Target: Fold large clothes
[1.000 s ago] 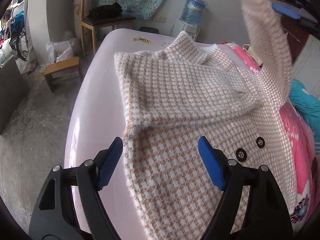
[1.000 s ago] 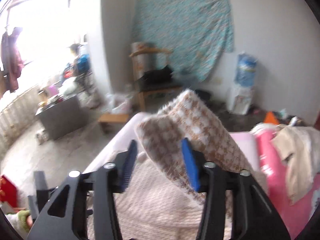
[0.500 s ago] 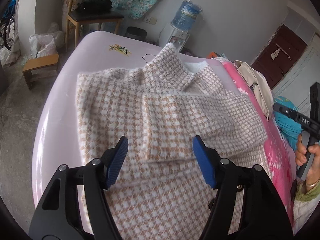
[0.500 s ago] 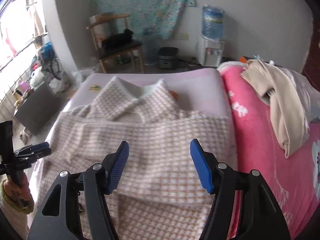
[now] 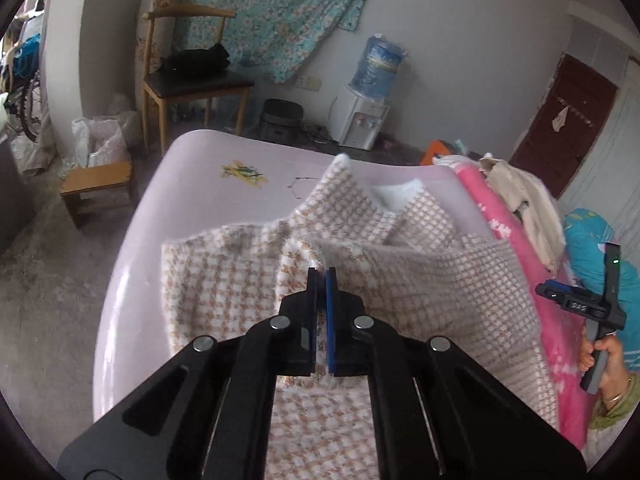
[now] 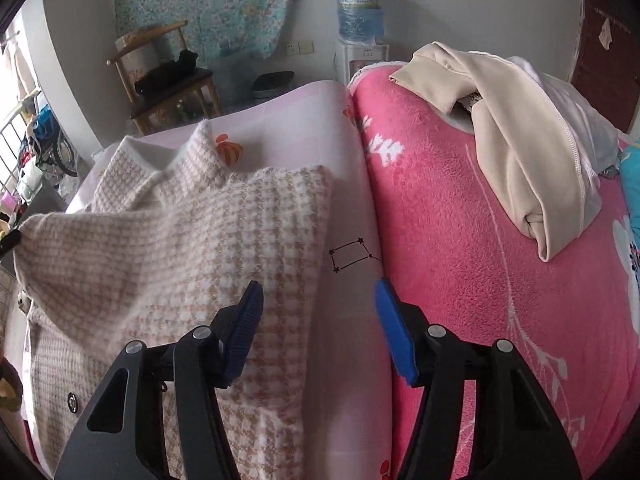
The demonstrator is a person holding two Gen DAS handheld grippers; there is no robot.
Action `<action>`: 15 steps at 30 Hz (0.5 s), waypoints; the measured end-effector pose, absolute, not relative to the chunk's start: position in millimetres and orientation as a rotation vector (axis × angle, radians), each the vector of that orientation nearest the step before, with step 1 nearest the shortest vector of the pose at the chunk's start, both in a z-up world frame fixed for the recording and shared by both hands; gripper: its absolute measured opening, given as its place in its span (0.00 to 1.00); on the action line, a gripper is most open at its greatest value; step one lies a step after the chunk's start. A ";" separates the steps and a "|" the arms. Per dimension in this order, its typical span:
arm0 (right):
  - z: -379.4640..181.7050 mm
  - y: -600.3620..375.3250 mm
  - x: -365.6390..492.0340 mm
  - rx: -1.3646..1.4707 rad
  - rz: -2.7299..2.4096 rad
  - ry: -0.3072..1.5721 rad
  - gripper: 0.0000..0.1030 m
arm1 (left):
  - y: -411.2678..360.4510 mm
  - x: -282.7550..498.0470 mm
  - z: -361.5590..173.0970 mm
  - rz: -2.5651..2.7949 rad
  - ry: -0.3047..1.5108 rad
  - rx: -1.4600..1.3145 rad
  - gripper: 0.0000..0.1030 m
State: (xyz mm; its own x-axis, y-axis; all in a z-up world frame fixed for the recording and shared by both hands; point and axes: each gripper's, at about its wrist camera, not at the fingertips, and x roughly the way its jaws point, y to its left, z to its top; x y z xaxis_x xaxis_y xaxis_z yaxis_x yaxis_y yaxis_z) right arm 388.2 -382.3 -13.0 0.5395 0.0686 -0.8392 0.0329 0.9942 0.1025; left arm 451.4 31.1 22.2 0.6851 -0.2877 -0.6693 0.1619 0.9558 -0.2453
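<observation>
The coat lies spread on the pale pink sheet, collar toward the far end of the bed. The left gripper is pinched tight on a fold of the coat near its middle, blue pads pressed together with fabric bunched between them and lifted off the rest. From the right wrist view that raised fold hangs as a blurred flap at the left, above the flat part of the coat.

The right gripper hangs with its jaws spread wide and nothing between them, above the coat's right edge and the bare strip of sheet beside it. That strip runs between the coat's edge and the pink blanket, which butts against the sheet along a long seam. On the left, a band of bare sheet lies between the coat and the bed's rounded edge; beyond it is open concrete floor. Bare sheet also shows past the collar up to the far end.

One coat, one beige garment heaped on the blanket, well apart from the coat. One dark button shows low on the coat. Past the bed stand one chair, one small stool and one water dispenser against the wall.
</observation>
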 end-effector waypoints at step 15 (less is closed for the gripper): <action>-31.5 -336.8 428.6 0.000 0.155 0.973 0.26 | 38.0 453.7 -33.4 -0.136 0.888 -0.072 0.03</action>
State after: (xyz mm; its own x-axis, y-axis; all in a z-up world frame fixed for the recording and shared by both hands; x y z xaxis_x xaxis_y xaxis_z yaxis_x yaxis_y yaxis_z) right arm 428.6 -336.8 -31.5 0.5523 0.1315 -0.8232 -0.1312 0.9889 0.0699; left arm 453.7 38.0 -33.4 0.6229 -0.1483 -0.7681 0.0883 0.9889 -0.1194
